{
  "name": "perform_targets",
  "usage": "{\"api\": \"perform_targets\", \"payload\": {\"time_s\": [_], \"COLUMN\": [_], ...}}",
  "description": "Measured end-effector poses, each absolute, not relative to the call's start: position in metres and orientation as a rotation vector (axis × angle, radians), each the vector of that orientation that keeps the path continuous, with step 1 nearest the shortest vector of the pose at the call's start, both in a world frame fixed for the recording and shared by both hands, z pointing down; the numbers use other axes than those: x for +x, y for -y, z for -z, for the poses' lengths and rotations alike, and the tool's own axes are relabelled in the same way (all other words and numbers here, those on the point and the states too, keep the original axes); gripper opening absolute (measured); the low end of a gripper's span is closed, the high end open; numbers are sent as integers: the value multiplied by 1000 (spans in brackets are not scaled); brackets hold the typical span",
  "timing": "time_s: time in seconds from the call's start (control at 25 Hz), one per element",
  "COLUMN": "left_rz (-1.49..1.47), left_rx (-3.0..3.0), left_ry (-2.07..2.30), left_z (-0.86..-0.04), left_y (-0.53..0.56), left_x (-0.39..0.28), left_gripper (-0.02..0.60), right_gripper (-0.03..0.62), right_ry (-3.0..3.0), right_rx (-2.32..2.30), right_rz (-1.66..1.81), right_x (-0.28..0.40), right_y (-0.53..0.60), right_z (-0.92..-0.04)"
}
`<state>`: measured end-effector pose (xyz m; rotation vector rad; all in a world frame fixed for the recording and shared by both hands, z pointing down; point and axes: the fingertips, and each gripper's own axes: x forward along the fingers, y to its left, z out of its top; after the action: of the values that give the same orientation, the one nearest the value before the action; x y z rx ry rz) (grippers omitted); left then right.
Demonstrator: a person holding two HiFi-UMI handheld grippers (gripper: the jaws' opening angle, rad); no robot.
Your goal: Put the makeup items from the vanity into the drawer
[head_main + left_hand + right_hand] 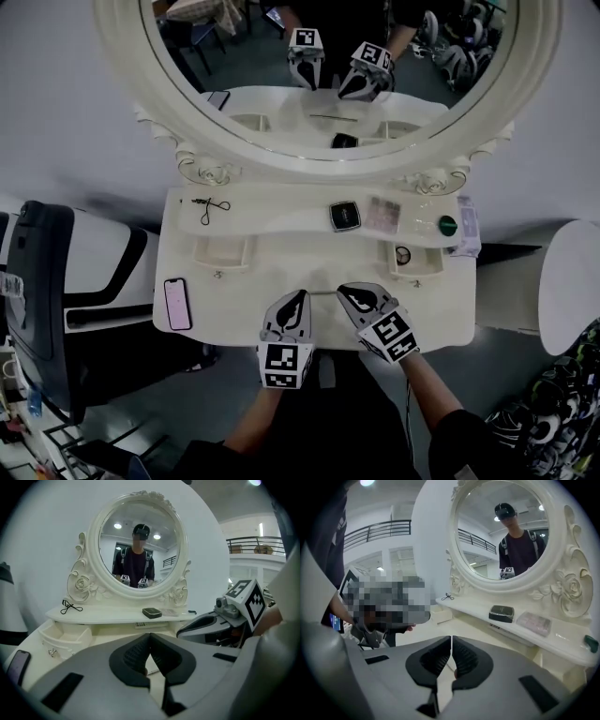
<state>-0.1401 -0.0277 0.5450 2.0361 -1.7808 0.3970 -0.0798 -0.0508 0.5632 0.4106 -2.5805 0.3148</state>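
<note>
1. The left gripper [296,300] and right gripper [352,294] hover side by side over the front of the worktop [253,291]. Each has its jaws closed together with nothing between them.
2. A black compact [344,216] and a pink palette [382,215] lie just beside each other on the shelf [272,214] under the mirror [328,75].
3. A green item [447,225] sits further right on the shelf, and a black looped tool [212,206] lies at its left.
4. The right drawer [417,274] stands open with a round item [403,254] inside; the left drawer [222,265] is open too.
5. A phone [176,303] lies at the worktop's left edge.
</note>
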Motion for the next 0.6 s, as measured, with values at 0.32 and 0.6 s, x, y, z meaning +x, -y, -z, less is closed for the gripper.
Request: {"api": "perform_targets", "payload": {"time_s": [0.32,0.6], "left_rz": [-390,-384], "left_rx": [1993,1957], "left_ry": [1792,1779], "left_z": [-557,-575], "left_y": [30,26], "left_x": [-151,-153], "left_gripper": [15,15], "right_gripper": [26,26], "right_ry": [2501,2270], "right_rx": [239,11], "right_rz": [-289,-38], "right_x": [-93,-98], "right_y": [46,35], "right_z": [-591,-642]}}
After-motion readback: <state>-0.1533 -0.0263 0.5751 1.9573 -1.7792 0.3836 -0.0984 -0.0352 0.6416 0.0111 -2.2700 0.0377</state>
